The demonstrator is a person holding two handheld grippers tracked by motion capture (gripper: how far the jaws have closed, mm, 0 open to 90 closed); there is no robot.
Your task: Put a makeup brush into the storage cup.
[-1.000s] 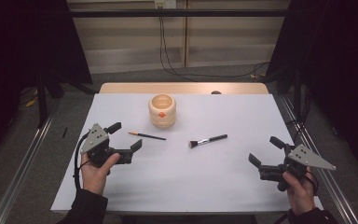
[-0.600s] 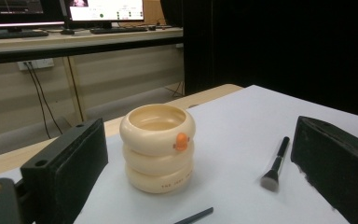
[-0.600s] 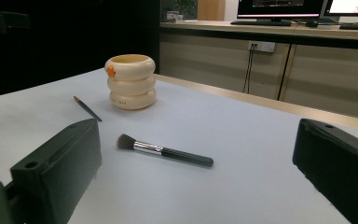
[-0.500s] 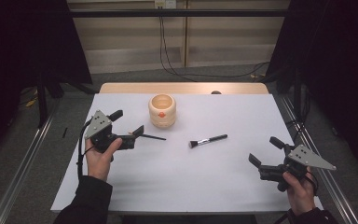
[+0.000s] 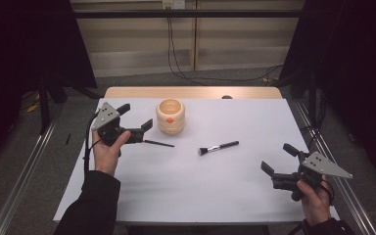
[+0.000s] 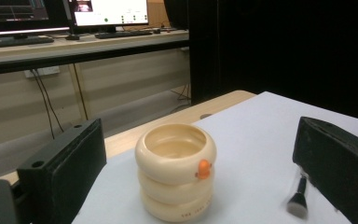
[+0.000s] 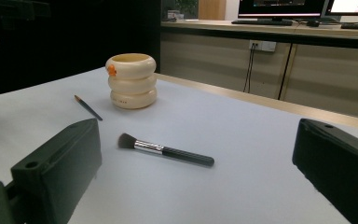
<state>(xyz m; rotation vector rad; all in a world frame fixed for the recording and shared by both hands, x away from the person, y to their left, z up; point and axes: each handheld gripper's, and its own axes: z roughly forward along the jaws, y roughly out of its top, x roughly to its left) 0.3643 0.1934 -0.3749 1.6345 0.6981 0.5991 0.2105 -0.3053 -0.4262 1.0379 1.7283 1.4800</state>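
Black jaws of the left gripper (image 5: 136,131) stand spread wide, grasping nothing, above the near end of the thin liner brush (image 5: 158,143) that lies on the white sheet (image 5: 186,196) toward its far left corner. In the left gripper view those jaws frame the cream ringed pot (image 6: 175,170), so the tool points past the brush at the pot; whether a jaw tip already touches the brush handle is hard to tell from the high view. The pot stands near the far edge of the sheet, just beyond the liner brush. The larger powder brush (image 5: 218,147) lies mid-sheet, well apart from both grippers. The right gripper (image 5: 280,164) hovers near the right edge toward the near corner, jaws released and empty, facing the powder brush.

The step in hand looks like a pick of the liner brush, likely for the pot. To do it well, tip the left gripper down so both jaws straddle the slim handle crosswise near its middle, settle the tips to the sheet, then close gently so it does not roll away.
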